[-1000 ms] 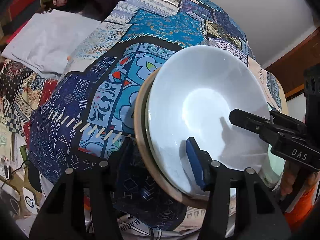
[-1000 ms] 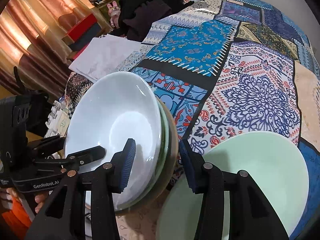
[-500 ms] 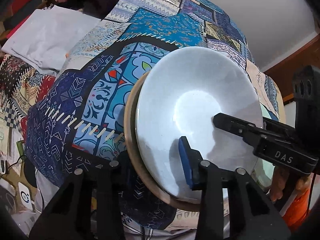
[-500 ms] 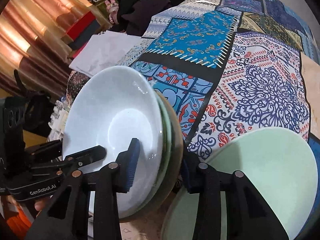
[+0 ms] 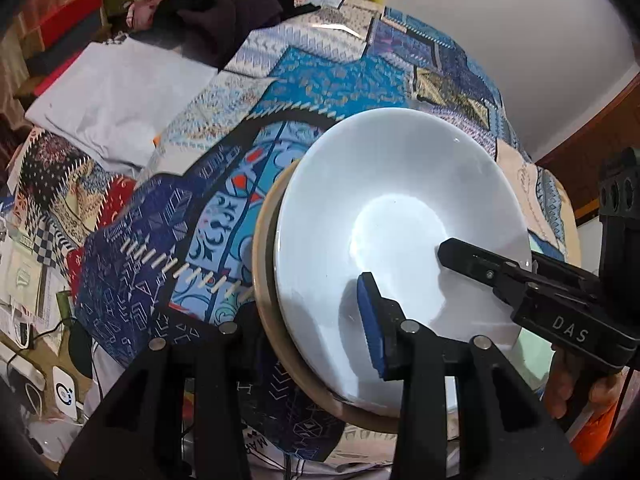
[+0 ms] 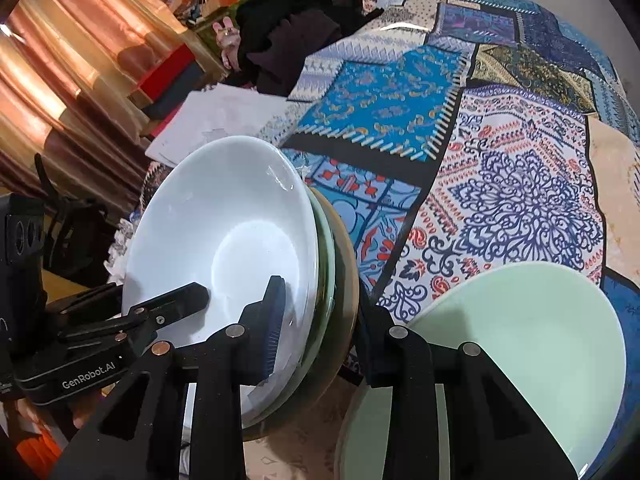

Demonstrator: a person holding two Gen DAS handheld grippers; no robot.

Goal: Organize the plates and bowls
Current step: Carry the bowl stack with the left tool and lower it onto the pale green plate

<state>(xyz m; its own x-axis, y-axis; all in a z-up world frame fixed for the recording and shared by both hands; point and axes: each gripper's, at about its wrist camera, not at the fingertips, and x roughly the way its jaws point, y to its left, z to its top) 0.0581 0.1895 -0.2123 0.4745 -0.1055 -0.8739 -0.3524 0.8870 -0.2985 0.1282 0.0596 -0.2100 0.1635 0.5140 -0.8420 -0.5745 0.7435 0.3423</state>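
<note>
A white bowl [image 5: 400, 216] [image 6: 224, 232] tops a stack with a green plate [image 6: 327, 264] and a tan plate [image 5: 262, 264] [image 6: 349, 264] beneath. The stack is tilted above the patchwork cloth. My left gripper [image 5: 308, 320] is shut on its near rim, blue pad inside the bowl, the other finger hidden under the tan plate. My right gripper [image 6: 320, 328] clamps the opposite rim, its jaws still closing, one pad in the bowl and one behind the tan plate. Each view shows the other gripper's finger [image 5: 472, 260] [image 6: 176, 300] lying in the bowl.
A pale green plate [image 6: 520, 352] lies on the patchwork tablecloth [image 6: 520, 200] just right of the stack. A white folded cloth [image 5: 116, 96] and dark clothes [image 6: 296, 40] lie at the far end. Curtains [image 6: 60, 80] hang on the left. A hand [image 5: 560, 392] holds the right gripper.
Both grippers narrowed onto the stack's rims. The stack has risen a little off the cloth, and the pale green plate beside it shows more.
</note>
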